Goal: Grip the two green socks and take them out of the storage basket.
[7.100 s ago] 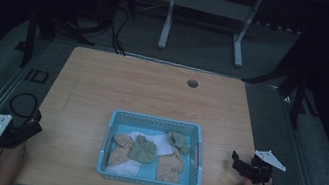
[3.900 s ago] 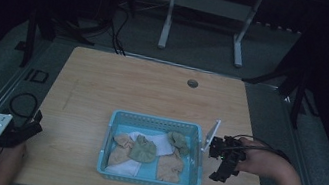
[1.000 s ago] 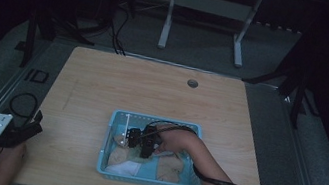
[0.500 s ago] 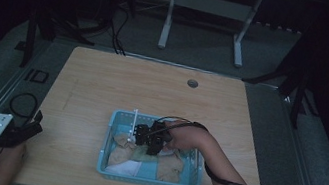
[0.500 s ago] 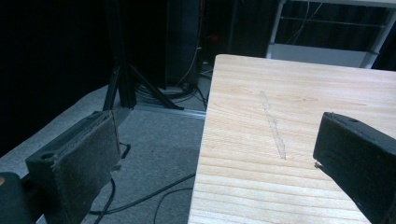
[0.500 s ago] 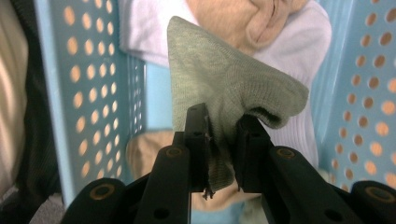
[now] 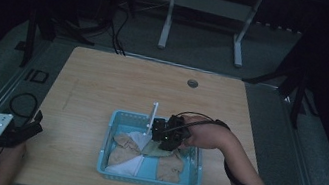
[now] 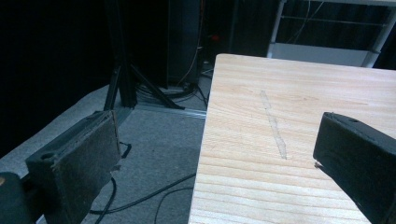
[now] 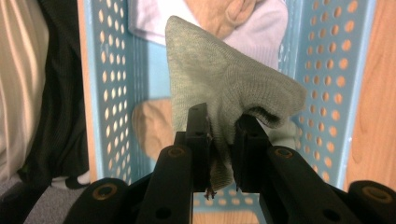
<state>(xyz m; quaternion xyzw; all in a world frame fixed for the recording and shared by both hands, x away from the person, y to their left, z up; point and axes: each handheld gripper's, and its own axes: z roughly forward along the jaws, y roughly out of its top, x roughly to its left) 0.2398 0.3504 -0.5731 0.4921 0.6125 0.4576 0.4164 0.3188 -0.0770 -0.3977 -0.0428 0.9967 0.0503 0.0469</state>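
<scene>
Right gripper [image 9: 219,126], black two-jaw tool in the person's right hand [image 7: 206,136]: jaws pinched narrow on a grey-green knit sock [image 9: 224,79], fabric squeezed between the pads, and they've just been closing a bit more on it. In the right gripper view the sock hangs bunched in the centre of the frame, lifted clear of the pale blue perforated plastic basket [image 9: 105,93] below it, w/ its toe end pointing to the upper left.

High view: right gripper [image 7: 164,140] sits over the upper middle of the basket [image 7: 109,136], lower centre of frame, forearm coming in from the lower right. The sock there is mostly hidden under the gripper, so can't make out its shape. Inside the basket: tan socks [image 7: 124,147] at left and lower right, plus a white cloth piece [image 7: 127,167] at the lower middle. Basket rests on the light wooden table [image 7: 102,87], near its front edge.

Left gripper [image 7: 19,131], black w/ grey three-cornered plate on top, is at the lower left of the high view, at the table's left front corner, well apart from the basket. In the left gripper view its jaws stand wide w/ nothing between them, one over the grey floor [image 8: 154,158], the other over the table top [image 8: 280,107].
</scene>
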